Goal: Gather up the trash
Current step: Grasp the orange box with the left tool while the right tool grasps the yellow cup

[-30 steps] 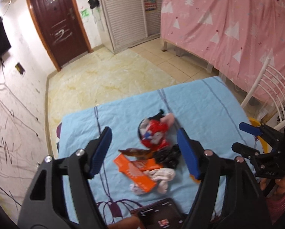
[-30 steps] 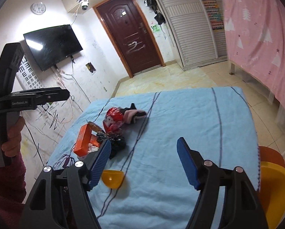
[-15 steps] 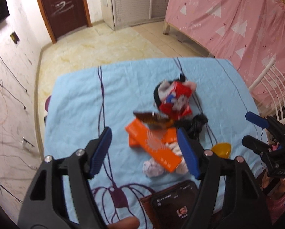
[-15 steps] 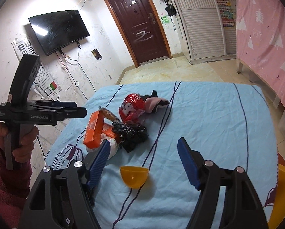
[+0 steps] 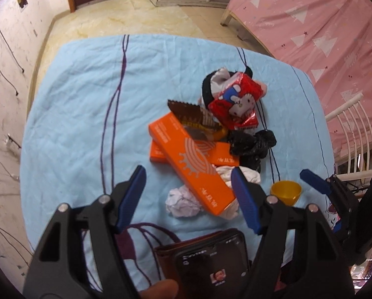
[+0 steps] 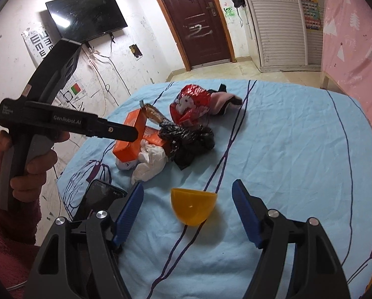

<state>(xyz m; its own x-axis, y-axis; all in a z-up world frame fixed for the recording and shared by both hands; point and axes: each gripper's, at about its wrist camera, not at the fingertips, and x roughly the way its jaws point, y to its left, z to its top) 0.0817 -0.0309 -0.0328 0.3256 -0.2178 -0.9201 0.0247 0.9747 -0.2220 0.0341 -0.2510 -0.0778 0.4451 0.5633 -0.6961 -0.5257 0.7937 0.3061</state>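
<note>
A trash pile lies on the blue tablecloth: a long orange box across a second orange box, a brown wrapper, a red cartoon bag, a black plastic bag and crumpled white tissue. My left gripper hangs open over the near end of the long box and the tissue. A small yellow bowl lies on its side in front of my open right gripper, clear of both pads. In the right wrist view the left gripper hovers above the orange box.
A phone in a brown case lies at the near table edge, under the left gripper. A white chair and a pink curtain stand to the right. A door and a wall TV are at the far side.
The left gripper has tipped downward and sunk closer to the pile. The right gripper has come nearer the yellow bowl, which now sits between its fingers in the picture. Both stay open.
</note>
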